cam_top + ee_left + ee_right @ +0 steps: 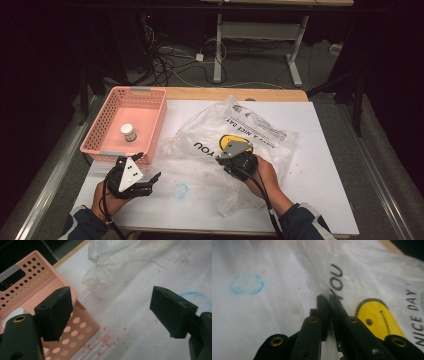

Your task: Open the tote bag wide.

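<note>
A clear plastic bag [235, 135] with black print and a yellow smiley face lies crumpled across the middle of the white table. My right gripper [226, 161] is shut on a fold of the plastic bag [367, 277] near the word YOU; the film is pinched between the jaws of my right gripper [328, 301]. My left gripper [147, 167] stands open at the front left, beside the pink basket [145, 95], with nothing between its jaws. From the left gripper view, my left gripper [110, 312] hovers over bare table by the basket's corner [82, 322].
A small white-capped jar [128, 132] stands inside the pink basket. A blue chalk circle [180, 190] marks the table between the grippers. Red crumbs [105, 340] are scattered by the basket. The bag's edge [105, 277] lies ahead of the left gripper.
</note>
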### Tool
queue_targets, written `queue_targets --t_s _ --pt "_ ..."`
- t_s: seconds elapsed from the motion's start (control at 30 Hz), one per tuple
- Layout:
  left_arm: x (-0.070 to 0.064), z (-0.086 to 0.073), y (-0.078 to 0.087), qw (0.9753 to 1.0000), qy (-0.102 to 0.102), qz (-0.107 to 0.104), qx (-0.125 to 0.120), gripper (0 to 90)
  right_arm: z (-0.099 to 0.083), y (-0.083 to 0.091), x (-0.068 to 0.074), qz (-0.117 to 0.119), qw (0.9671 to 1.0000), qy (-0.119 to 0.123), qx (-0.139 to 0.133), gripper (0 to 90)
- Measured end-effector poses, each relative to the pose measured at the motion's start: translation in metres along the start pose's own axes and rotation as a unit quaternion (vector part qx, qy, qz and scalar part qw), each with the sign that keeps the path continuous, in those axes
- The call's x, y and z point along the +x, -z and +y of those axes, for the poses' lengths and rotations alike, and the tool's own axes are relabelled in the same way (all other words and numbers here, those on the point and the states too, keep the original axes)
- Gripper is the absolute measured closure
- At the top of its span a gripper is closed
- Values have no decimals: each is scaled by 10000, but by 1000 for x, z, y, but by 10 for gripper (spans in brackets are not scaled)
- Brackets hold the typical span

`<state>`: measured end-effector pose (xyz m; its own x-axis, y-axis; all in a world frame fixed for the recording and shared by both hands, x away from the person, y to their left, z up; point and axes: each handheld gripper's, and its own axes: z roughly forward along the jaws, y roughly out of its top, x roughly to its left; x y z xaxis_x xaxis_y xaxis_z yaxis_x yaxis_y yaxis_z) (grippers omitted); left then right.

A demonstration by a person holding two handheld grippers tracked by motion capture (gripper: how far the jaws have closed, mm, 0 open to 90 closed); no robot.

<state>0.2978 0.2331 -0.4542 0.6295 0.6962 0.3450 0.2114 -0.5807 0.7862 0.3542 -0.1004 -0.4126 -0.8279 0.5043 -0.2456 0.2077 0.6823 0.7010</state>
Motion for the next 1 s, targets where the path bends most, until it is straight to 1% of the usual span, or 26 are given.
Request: queue_targets --t_s 0.03,0.07,0.1,0.2,0.23,0.27,0.3,0.33,0.37,0.4,0.43,0.47,0.5,0.53,0.57,0.6,0.63,0.67,0.73,0.8,0.87,0.97,1.0 --pt "1 1 1 10000 6 13 -13 180 0 3 -2 -62 10000 -36 -53 900" --pt "2 2 2 10000 0 39 -32 180 0 3 -2 -62 10000 -36 -53 900" --pt "3 4 4 9999 25 86 -73 180 1 7 -3 -133 9998 -80 -91 900" --pt "8 8 8 9997 71 189 -137 180 2 17 -9 -190 9993 -171 -272 900" --pt "10 9 9 9996 100 228 -164 180 3 21 -11 -226 9991 -168 -330 900" --pt "13 11 11 9993 164 278 -191 180 4 27 -14 -281 9984 -206 -454 900" --pt "17 14 13 9990 211 337 -218 181 5 29 -15 -300 9981 -219 -501 900" --pt "17 14 13 9990 211 337 -218 181 5 29 -15 -300 9981 -219 -501 900" --pt "19 15 14 9987 249 365 -242 181 8 36 -16 -418 9972 -188 -597 900" --pt "21 16 15 9987 249 387 -233 181 8 36 -16 -418 9972 -188 -597 900" --pt "24 17 16 9986 241 423 -221 181 8 38 -17 -463 9966 -184 -652 900" --pt "26 18 17 9984 248 451 -218 180 11 45 -18 -587 9952 -181 -763 900" --pt "29 19 18 9982 261 489 -221 181 11 47 -18 -648 9943 -204 -820 900" --pt "33 20 19 9979 303 521 -234 180 11 49 -19 -680 9935 -240 -881 900" --pt "38 20 21 9978 353 504 -252 177 12 50 -19 -674 9933 -263 -905 900" --pt "43 21 22 9976 439 463 -273 177 12 50 -19 -674 9933 -263 -905 900" --pt "49 22 23 9973 541 428 -268 175 12 51 -19 -748 9923 -309 -941 900" --pt "54 23 23 9970 629 403 -217 175 13 52 -19 -803 9913 -329 -987 900" --pt "64 25 21 9966 662 483 -129 175 13 54 -19 -867 9902 -338 -1039 900" --pt "75 31 15 9960 716 531 116 175 14 55 -19 -873 9900 -337 -1059 900" --pt "85 37 9 9960 602 600 288 175 14 57 -18 -897 9894 -317 -1099 900" --pt "98 42 -3 9961 617 459 433 176 15 60 -19 -909 9887 -289 -1157 900" --pt "103 43 -8 9958 623 437 517 176 15 60 -19 -909 9887 -289 -1157 900"
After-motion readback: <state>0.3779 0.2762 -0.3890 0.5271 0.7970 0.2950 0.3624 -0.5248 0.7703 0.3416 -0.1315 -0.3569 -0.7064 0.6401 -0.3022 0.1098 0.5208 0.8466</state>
